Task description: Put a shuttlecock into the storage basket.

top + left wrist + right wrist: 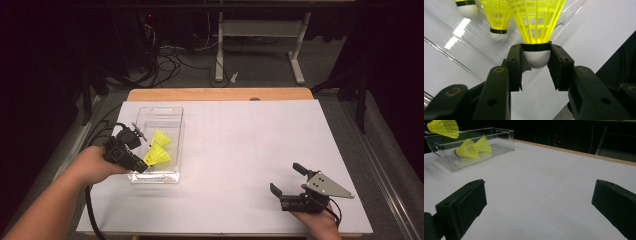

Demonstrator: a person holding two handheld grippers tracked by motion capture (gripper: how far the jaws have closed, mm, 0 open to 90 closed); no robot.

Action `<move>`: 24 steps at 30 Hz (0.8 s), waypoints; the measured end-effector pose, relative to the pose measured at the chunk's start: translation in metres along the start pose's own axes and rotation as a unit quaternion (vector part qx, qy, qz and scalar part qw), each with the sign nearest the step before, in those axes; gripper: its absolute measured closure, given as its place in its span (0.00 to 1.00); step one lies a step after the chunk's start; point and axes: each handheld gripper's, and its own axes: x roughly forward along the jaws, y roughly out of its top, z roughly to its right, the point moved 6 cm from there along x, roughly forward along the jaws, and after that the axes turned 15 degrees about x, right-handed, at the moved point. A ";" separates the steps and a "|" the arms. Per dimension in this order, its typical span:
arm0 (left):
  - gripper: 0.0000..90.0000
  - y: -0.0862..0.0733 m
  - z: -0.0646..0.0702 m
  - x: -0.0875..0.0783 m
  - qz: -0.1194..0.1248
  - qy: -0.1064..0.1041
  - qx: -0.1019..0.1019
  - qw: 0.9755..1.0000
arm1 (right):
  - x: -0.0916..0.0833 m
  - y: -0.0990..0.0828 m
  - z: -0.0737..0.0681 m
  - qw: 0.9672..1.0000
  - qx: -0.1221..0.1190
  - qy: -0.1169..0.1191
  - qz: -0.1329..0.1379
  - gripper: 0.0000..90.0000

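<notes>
No brand, label or writing can be read on anything here; the shuttlecocks carry only a plain black band between cork and skirt.

The left gripper (141, 165) is clamped on the white cork of a yellow shuttlecock (157, 157), its pads pressing the rounded base from both sides just below the black band, as the left gripper view shows (536, 37). The skirt fans away from the jaws, out over the clear plastic box (176, 120). The left hand (97, 165) comes in from the near left, forearm angled up toward the box, with the gripper held at the box's near left corner and its cable trailing down over the edge of the white surface (240, 145).

Two more yellow shuttlecocks (471, 148) lie on their sides inside the box, close together.

The right gripper (289, 178) is well apart from the box, at the near right of the surface. Its jaws stand wide apart with nothing between them. The right hand (320, 220) holds it low over the surface, the grey three-cornered plate on top.
</notes>
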 end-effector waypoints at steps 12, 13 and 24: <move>0.72 -0.004 -0.004 0.000 -0.004 0.001 0.003 1.000 | 0.000 0.000 0.001 1.000 0.001 0.000 0.000 0.00; 0.72 -0.004 -0.005 0.001 -0.004 0.003 0.003 1.000 | 0.000 0.000 0.000 1.000 0.001 0.000 0.000 0.00; 0.72 -0.001 -0.013 0.013 -0.021 0.017 0.007 1.000 | 0.000 0.000 0.002 1.000 0.001 0.000 0.000 0.00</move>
